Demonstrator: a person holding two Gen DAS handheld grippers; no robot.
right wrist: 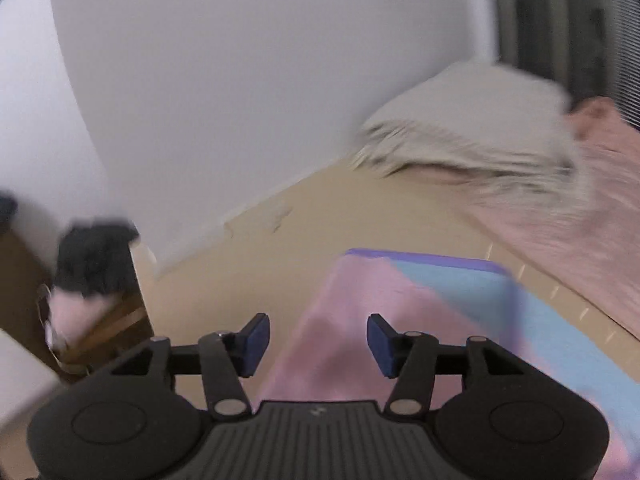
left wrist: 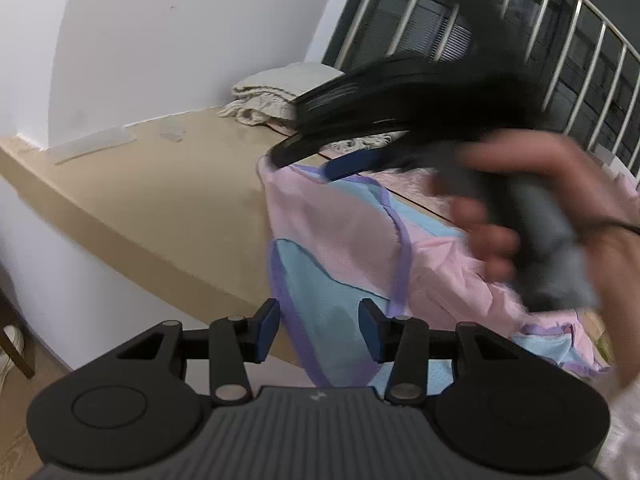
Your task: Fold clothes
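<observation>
The pink, blue and purple-trimmed garment (left wrist: 352,248) lies rumpled and unfolded over the tan desk (left wrist: 160,184) edge, so folding has barely begun, with the left hand-held gripper (left wrist: 319,330) and right hand-held gripper (right wrist: 319,340) both wide open, holding nothing.

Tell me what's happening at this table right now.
A person is folding clothes with a hand-held claw in each hand. A pink, light-blue and purple-trimmed garment lies on the tan wooden table, partly hanging over its edge. The left claw is open just in front of the garment, gripping nothing. The right claw is also open over the garment, blurred as if mid-motion. A folded beige textile pile sits by the white wall.
</observation>
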